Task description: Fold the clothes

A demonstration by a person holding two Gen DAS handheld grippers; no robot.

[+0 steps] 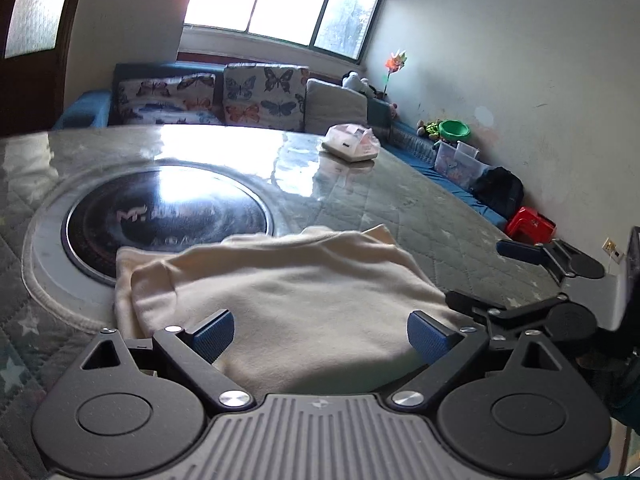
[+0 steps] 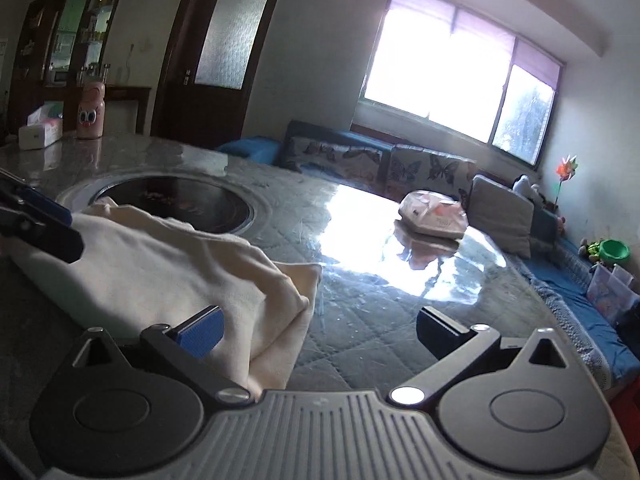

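A cream garment (image 1: 280,292) lies folded in layers on the glass-topped table (image 1: 420,208), partly over the round black hob (image 1: 168,212). My left gripper (image 1: 320,336) is open, its blue pads on either side of the cloth's near edge, holding nothing. In the right wrist view the same garment (image 2: 172,272) lies at the left. My right gripper (image 2: 316,328) is open and empty at the cloth's right corner; its left pad (image 2: 202,330) is over the cloth and its right pad is over bare table. The right gripper also shows in the left wrist view (image 1: 520,276).
A tissue box in a plastic bag (image 1: 354,142) sits at the far side of the table (image 2: 434,212). A pink bottle (image 2: 91,111) and a white tissue box (image 2: 40,128) stand at the far left. A sofa with butterfly cushions (image 1: 248,96) lies beyond.
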